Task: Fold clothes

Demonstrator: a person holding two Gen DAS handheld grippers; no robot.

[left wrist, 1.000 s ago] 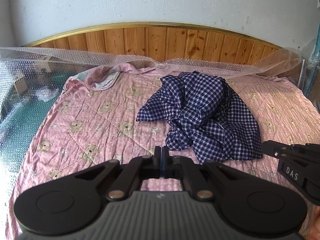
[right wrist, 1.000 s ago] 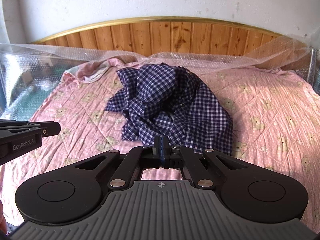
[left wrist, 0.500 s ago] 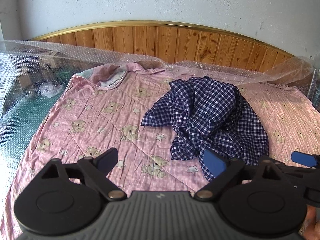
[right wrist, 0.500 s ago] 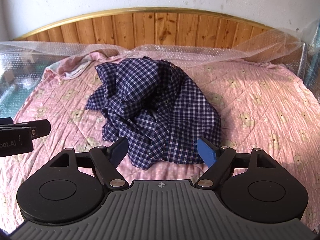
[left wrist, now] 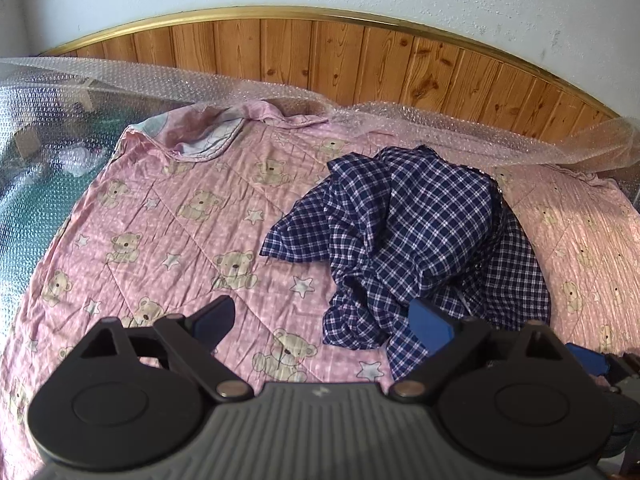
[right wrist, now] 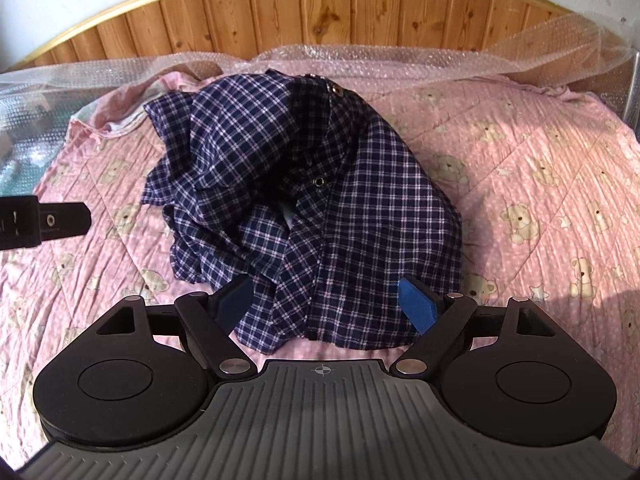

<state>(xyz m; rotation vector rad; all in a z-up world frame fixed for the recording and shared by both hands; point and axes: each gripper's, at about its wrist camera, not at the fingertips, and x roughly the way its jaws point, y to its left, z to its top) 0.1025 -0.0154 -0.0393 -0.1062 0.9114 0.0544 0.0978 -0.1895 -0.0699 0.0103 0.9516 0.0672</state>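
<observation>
**One crumpled shirt, two open grippers over a pink bed**

A single navy-and-white checked shirt (right wrist: pixel 320 184) lies in a rumpled heap near the middle of the bed, on a pink quilt (left wrist: pixel 168 240) printed with teddy bears and stars. The shirt is unfolded: its cloth is bunched up on the left side and falls flatter toward the right, and two metal snap buttons show along its front edge in the right wrist view. A small patch of white shows in a gap at its centre; whether that is a label or lining cannot be told.

Two grippers are in play, one in each hand. The left gripper (left wrist: pixel 322 320) hangs above the quilt with its two blue-tipped fingers spread wide apart, holding nothing; the shirt's near left edge lies just ahead of its right finger. The right gripper (right wrist: pixel 326 304) is likewise spread wide and empty, its two fingers framing the shirt's near hem from above, with no contact to be seen. Each tool also shows at the edge of the other's view.

Behind the bed stands one wooden headboard (left wrist: pixel 320 56) of vertical planks, topped by a single gold-coloured rim, against a white wall. One long sheet of bubble wrap (right wrist: pixel 400 60) is draped along the head of the bed and down its left side. At the far left corner the quilt is turned back, showing a paler underside (left wrist: pixel 204 140).
</observation>
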